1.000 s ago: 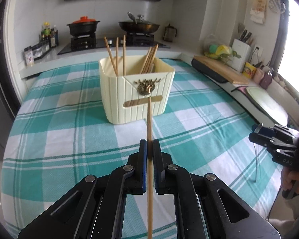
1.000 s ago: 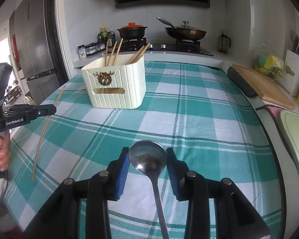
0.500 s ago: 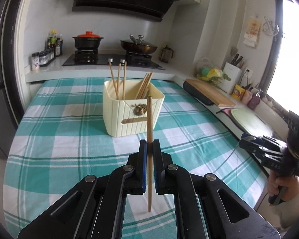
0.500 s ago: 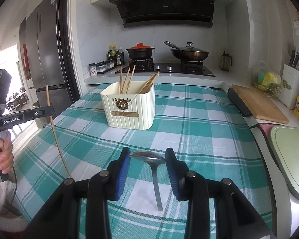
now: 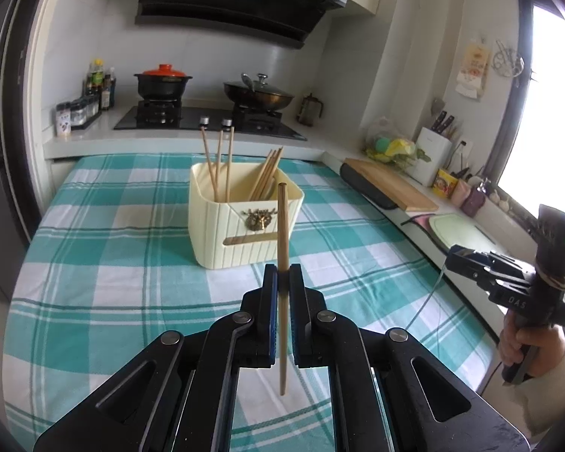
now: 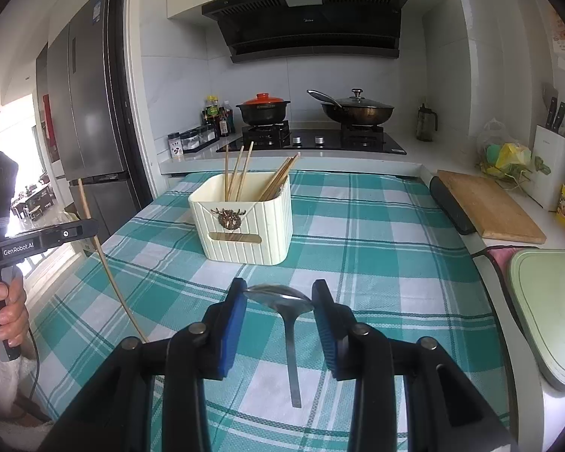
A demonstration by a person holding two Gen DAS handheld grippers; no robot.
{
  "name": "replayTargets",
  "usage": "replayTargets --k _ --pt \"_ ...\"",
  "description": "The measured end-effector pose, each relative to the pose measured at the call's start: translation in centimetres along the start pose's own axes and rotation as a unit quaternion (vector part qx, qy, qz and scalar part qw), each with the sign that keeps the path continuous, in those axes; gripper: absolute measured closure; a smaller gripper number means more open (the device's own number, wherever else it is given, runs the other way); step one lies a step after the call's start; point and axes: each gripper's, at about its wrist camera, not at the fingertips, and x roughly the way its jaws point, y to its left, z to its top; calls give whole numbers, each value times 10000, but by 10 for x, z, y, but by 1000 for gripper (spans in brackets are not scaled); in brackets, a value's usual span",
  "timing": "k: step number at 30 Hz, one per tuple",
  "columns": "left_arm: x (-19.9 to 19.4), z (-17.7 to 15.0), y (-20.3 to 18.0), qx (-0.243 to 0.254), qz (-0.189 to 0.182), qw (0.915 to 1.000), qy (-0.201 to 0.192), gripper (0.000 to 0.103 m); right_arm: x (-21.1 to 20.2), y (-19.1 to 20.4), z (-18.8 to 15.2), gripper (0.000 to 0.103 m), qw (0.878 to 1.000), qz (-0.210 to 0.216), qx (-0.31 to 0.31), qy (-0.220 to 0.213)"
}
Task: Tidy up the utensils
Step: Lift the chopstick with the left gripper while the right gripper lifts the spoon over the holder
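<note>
Nearest the right wrist camera, the right gripper (image 6: 278,297) clamps the bowl of a shiny steel spoon (image 6: 282,299) between its blue pads, handle hanging down clear of the teal-and-white checked tablecloth (image 6: 376,263). The left gripper (image 5: 282,282) is clenched on a thin wooden chopstick (image 5: 282,226), held near upright (both utensils lifted, neither stowed). Beyond stands the cream ribbed plastic holder (image 5: 241,226), already holding several chopsticks (image 5: 218,165). By my reading, these two deliveries remain.
</note>
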Motion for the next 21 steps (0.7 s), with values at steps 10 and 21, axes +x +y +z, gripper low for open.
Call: replayTargets --k 10,21 --pt "-1 22 10 -97 -100 9999 -60 99 5 -3 39 67 9997 232 -24 -31" --pt "-11 111 25 -22 -88 9973 -726 99 38 -6 132 67 9985 489 73 -219"
